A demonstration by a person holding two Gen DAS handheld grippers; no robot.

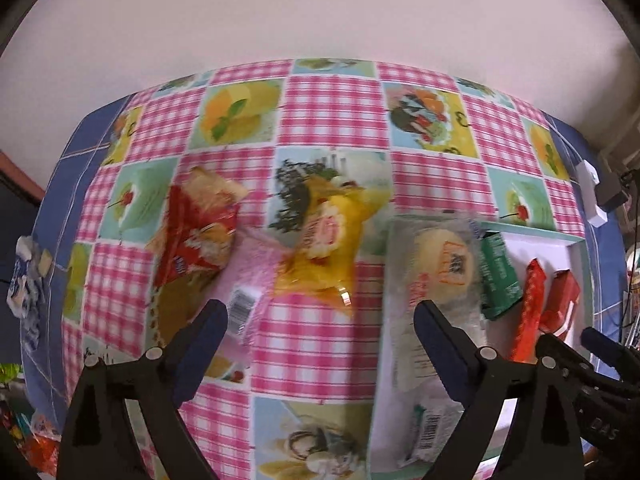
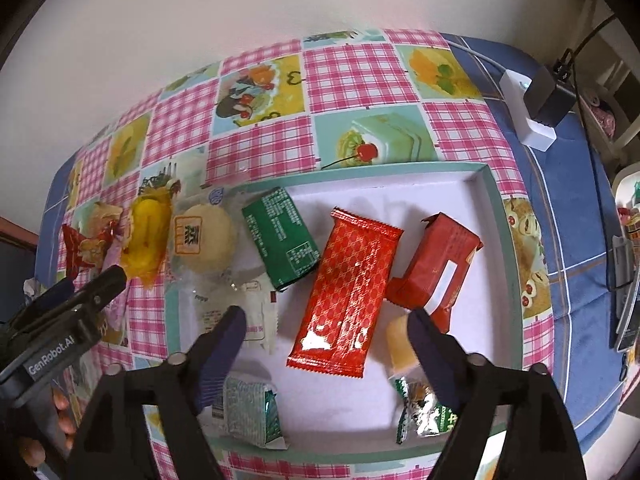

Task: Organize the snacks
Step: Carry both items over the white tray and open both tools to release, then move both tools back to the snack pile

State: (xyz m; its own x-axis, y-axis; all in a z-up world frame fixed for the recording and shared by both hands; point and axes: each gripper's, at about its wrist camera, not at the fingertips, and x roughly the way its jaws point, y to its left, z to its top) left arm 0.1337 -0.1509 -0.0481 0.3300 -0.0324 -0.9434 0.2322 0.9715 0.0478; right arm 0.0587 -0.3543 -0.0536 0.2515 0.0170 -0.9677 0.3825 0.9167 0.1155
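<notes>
A white tray with a teal rim (image 2: 486, 184) lies on the table and holds a green box (image 2: 282, 244), a red patterned wrapper (image 2: 348, 292), a red box (image 2: 434, 264), a yellow cake (image 2: 400, 346) and small green-and-white packets (image 2: 250, 412). A clear-wrapped round pastry (image 1: 440, 264) lies at the tray's left edge. Left of the tray lie a yellow packet (image 1: 328, 240), a pink packet (image 1: 248, 280) and a red snack bag (image 1: 196, 232). My left gripper (image 1: 320, 316) is open over the cloth below the yellow and pink packets. My right gripper (image 2: 326, 320) is open above the red wrapper.
The table (image 1: 328, 92) has a pink checked cloth with cake pictures and a blue border. A white power strip with a black adapter (image 2: 536, 104) sits at the back right. A crumpled wrapper (image 1: 28, 280) lies at the left edge. A white wall stands behind.
</notes>
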